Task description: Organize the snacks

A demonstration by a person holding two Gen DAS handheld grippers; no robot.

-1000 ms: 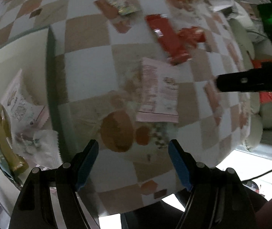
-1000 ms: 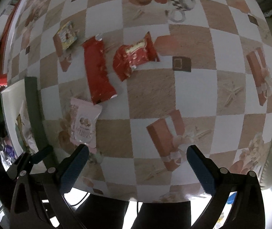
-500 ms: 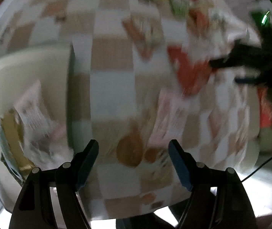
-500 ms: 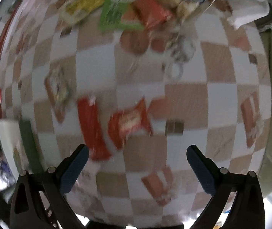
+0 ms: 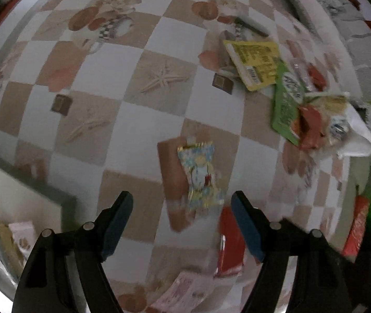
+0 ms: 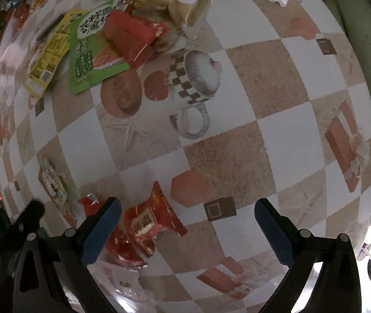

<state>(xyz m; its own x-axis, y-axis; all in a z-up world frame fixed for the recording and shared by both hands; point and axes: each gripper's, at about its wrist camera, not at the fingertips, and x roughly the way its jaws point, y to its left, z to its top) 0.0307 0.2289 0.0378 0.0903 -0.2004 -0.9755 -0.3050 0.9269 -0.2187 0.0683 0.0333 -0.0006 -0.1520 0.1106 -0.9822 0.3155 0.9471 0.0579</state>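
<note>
left gripper point(image 5: 181, 215): spread, empty | foil snack packet point(image 5: 201, 176): flat on checkered surface point(image 5: 143, 120), just ahead between its fingers | right gripper point(image 6: 186, 221): spread, red packet point(image 6: 149, 219) by left finger

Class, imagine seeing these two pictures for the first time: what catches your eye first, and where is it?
The heap of bright packets at the far side of the checked tablecloth, with the green packet and a red one on top. Nearer, a small foil packet lies just ahead of the open left gripper.
</note>
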